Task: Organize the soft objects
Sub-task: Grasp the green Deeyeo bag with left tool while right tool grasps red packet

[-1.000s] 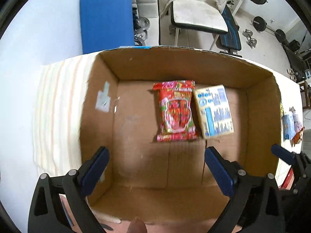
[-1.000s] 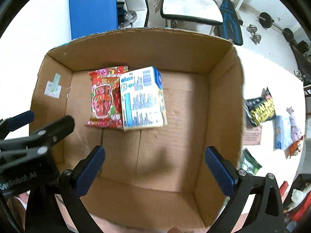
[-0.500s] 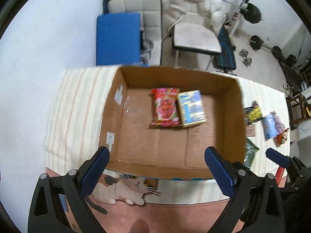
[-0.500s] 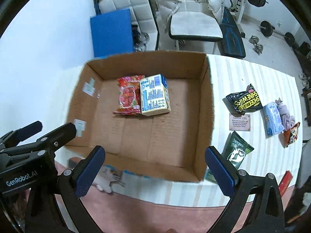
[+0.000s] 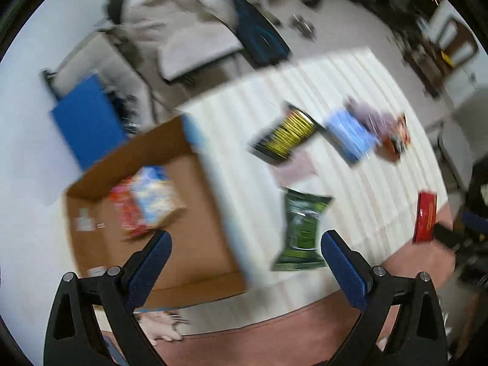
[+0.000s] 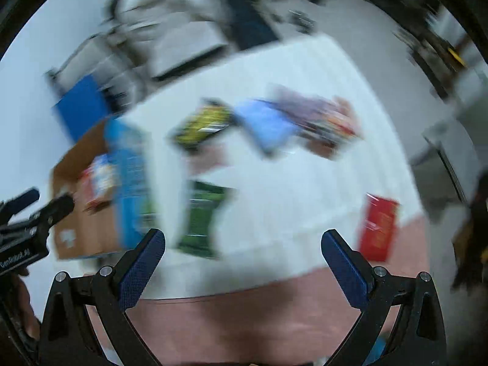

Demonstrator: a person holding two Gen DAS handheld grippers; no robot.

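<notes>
— Where do things stand?
— Both the left gripper and the right gripper are spread wide and hold nothing; two packets lie in the cardboard box on the left; the green pouch lies nearest on the desk, just right of the box.
— How best to take it?
— Probably slow down, since both views are blurred; centre the pouch between the fingers; pinch its flat middle.

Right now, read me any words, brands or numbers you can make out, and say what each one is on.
"GenRobot.AI", cut off by the frame edge: on the left gripper body.
Black and yellow packet: print too blurred.
Green packet: too blurred.
Red packet: too blurred.
Packs in the cardboard box: too blurred.
</notes>
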